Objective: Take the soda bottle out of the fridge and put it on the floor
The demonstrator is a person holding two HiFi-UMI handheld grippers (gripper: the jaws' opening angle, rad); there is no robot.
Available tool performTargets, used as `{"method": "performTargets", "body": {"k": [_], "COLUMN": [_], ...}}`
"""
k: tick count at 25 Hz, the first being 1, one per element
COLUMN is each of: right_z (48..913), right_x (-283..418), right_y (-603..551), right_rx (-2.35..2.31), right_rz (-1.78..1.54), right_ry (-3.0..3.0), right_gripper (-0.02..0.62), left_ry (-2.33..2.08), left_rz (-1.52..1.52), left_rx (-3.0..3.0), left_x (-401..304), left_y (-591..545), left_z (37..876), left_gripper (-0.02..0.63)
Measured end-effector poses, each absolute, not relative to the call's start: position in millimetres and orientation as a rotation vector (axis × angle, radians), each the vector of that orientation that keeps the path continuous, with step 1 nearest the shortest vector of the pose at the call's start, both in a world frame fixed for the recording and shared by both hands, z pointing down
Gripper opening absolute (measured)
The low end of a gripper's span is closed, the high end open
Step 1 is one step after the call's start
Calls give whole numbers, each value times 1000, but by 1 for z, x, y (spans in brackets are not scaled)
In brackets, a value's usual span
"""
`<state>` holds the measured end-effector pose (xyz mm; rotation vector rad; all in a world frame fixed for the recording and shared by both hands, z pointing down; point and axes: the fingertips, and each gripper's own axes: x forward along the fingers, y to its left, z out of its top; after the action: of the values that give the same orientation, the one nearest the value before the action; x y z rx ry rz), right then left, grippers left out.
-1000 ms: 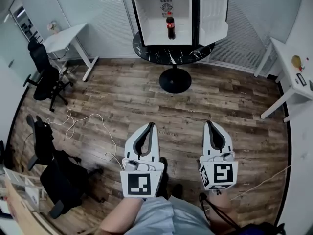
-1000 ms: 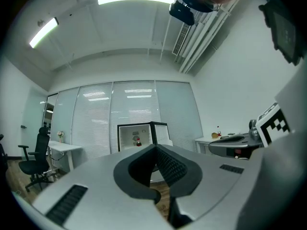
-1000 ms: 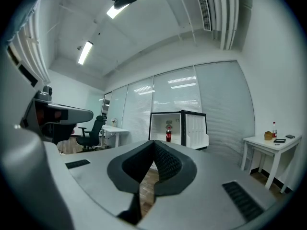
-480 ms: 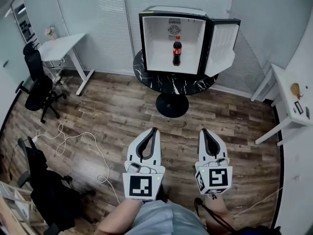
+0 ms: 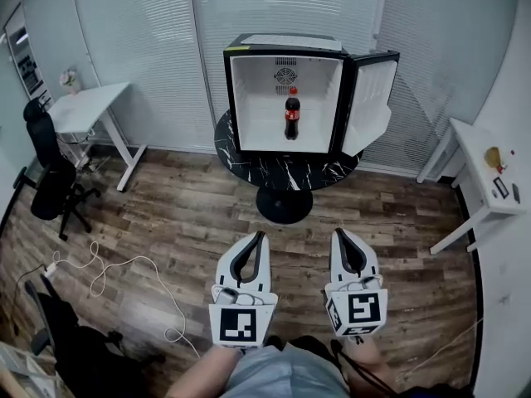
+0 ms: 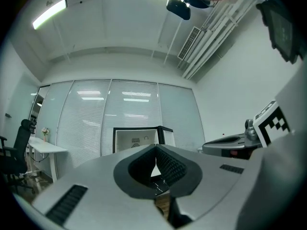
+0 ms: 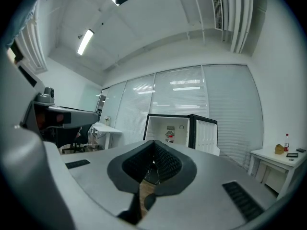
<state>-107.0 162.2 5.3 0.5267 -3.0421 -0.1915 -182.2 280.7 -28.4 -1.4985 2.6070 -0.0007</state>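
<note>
With fingers [image 6: 169, 166] pressed together on the left gripper [image 5: 261, 235] and right gripper [image 5: 338, 232], we judge the reach toward the soda bottle [image 5: 291, 114] at twelve o'clock is in hand, and next we must spread them.

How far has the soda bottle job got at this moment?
Done: the fridge door stands open. In hand: nothing; the left gripper and right gripper are both shut and empty, held over the floor well short of the fridge. Left: everything else; the soda bottle stands upright inside the fridge, to be grasped, lifted out and set on the floor.
</note>
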Motion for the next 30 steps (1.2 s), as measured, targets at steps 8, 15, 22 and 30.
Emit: {"method": "performTargets", "body": {"k": [8, 15, 22, 30], "right_z": [28, 47, 61, 56], "right_x": [-137, -181, -247, -323], "right_y": [131, 72, -10, -80], "right_rx": [561, 578, 559, 470], "right_rz": [-149, -115, -43, -19], "right_ry": [-3001, -2979, -2973, -3012], "right_gripper": [14, 14, 14, 14], "left_ry": [2639, 2642, 2675, 2706], "left_rz": [-28, -81, -147, -179], "left_rx": [-1567, -1597, -1589, -1515], "left_x": [-215, -260, -326, -390], "left_y": [251, 191, 114, 43], "left_z": [0, 16, 24, 17], "left_gripper": [17, 18, 17, 17]}}
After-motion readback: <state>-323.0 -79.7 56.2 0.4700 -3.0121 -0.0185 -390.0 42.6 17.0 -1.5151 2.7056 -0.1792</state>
